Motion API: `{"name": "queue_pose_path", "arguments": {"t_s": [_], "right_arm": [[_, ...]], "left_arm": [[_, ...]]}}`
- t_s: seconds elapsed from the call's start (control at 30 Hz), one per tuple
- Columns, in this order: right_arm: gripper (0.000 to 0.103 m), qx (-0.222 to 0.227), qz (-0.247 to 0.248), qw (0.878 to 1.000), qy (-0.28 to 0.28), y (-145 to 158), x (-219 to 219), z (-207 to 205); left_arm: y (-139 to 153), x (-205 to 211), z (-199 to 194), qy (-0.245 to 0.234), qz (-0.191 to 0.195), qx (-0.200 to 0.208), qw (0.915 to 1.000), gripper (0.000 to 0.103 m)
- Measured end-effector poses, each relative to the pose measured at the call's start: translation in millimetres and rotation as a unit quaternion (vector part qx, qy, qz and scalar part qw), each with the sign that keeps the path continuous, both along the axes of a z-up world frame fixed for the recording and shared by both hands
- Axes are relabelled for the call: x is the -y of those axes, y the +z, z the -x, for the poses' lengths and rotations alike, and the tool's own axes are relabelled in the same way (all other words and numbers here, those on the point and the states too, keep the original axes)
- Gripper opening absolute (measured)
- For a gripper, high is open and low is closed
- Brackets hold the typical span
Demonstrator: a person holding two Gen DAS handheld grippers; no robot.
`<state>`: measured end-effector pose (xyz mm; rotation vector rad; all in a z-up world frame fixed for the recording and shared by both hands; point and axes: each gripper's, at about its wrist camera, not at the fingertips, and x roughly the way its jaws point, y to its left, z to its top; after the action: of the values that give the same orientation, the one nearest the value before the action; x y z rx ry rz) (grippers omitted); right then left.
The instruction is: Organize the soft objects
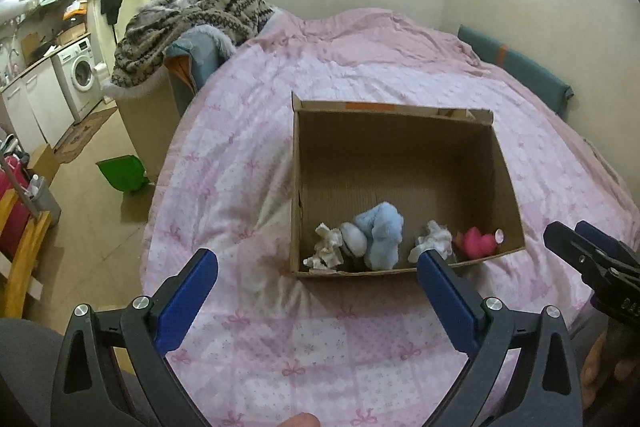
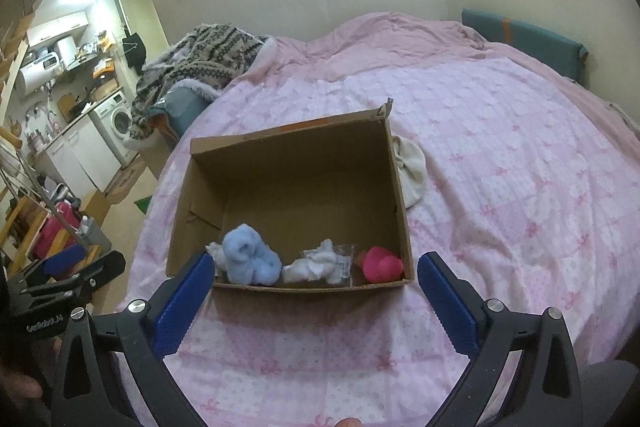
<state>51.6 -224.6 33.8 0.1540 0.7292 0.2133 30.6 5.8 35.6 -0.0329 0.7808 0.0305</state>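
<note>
Where the cardboard box (image 2: 192,187) opens, a fluffy blue plush (image 2: 250,261) lies crumpled.

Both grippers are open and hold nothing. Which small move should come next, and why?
Probably move the right gripper forward and to the right, toward the cream cloth beside the box. It is the only soft thing seen outside the box; the blue, white and pink ones already lie inside.

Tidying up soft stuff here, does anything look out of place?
Yes: a cream cloth item lies on the bedspread outside the cardboard box, against its right wall, while the other soft things sit inside.
</note>
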Motion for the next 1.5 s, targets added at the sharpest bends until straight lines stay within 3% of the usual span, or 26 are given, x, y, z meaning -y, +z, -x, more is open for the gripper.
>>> {"name": "queue_pose_path", "arguments": {"t_s": [0.23, 0.6, 1.5], "right_arm": [[0.103, -0.015, 0.024, 1.0, -0.001, -12.8, -9.1, -12.3], [0.103, -0.011, 0.051, 0.999, 0.011, -14.2, -20.2, -8.2], [0.103, -0.016, 0.042, 0.999, 0.005, -15.4, -15.6, -10.1]], "left_arm": [[-12.7, 4.2, -13.7, 0.007, -0.015, -0.009, 0.9998, 0.1], [-11.2, 2.6, -10.8, -0.007, 0.014, -0.005, 0.9999, 0.1], [-9.1, 0.4, -7.4, -0.009, 0.026, -0.007, 0.9996, 0.1]]}}
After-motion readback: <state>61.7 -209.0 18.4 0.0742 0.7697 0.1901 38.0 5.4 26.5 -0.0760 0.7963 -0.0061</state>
